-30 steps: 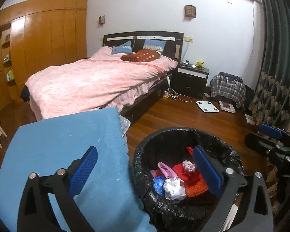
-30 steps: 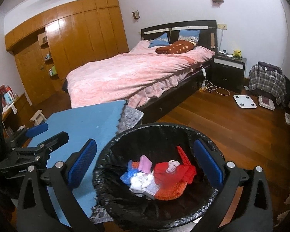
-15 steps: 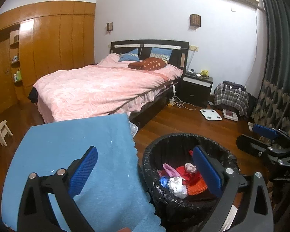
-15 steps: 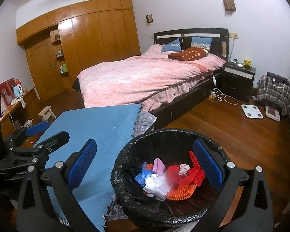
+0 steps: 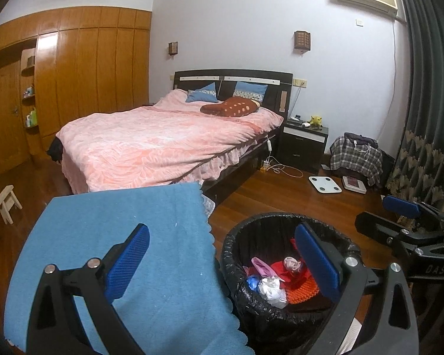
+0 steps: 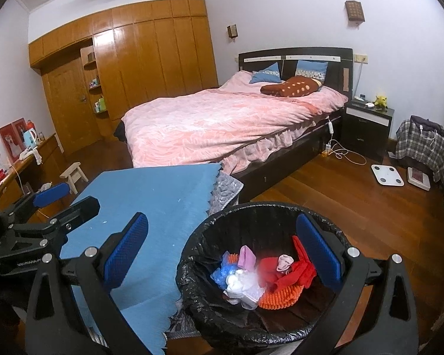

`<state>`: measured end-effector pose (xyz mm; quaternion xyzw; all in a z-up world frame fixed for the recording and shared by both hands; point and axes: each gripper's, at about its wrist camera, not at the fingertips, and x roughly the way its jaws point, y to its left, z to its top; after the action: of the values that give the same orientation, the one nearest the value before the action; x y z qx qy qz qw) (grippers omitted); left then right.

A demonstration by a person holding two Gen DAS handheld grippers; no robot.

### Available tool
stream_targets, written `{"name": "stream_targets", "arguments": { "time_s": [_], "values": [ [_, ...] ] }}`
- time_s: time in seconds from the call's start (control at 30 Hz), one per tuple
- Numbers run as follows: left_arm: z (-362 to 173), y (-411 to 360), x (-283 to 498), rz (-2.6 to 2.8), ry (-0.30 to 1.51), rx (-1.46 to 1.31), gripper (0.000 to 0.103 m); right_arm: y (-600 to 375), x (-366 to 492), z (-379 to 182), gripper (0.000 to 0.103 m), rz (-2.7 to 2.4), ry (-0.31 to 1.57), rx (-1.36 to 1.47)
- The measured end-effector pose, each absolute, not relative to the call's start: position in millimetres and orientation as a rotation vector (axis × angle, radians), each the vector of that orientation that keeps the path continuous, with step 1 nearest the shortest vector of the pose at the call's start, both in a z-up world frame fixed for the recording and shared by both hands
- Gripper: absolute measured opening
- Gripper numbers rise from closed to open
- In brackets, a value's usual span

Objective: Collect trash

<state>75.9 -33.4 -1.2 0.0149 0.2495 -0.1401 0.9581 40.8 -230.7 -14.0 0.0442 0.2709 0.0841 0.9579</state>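
A black-lined trash bin (image 5: 239, 245) (image 6: 222, 222) stands on the wood floor beside a blue cloth-covered surface (image 5: 133, 230) (image 6: 157, 201). Inside lie crumpled trash pieces: red cloth (image 6: 269, 269), an orange knit piece (image 6: 278, 295), white wad (image 6: 236, 284), blue wad (image 6: 220, 272) and pink scrap (image 6: 247, 259). My left gripper (image 5: 222, 263) is open and empty, held above the bin's left rim. My right gripper (image 6: 222, 260) is open and empty above the bin. Each gripper shows at the edge of the other's view.
A bed with a pink cover (image 5: 168, 142) stands behind. A black nightstand (image 5: 305, 145), a white scale (image 5: 325, 184), a plaid-covered seat (image 5: 356, 153) and curtains (image 5: 423, 118) lie to the right. A small wooden stool (image 6: 74, 174) and a desk (image 6: 20, 165) are left.
Both grippers have risen and drawn back from the bin, so the bin looks smaller and lower in both views. Both stay open and empty.
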Motion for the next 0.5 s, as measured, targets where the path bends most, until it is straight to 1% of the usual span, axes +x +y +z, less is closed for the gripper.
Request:
{"name": "stream_targets", "arguments": {
  "time_s": [0.5],
  "values": [
    [-0.9, -33.1, 75.2, -0.284, 0.507, 0.033, 0.097, -230.4, 40.0, -12.9, 0.098, 0.173, 0.545, 0.088]
  ]
}}
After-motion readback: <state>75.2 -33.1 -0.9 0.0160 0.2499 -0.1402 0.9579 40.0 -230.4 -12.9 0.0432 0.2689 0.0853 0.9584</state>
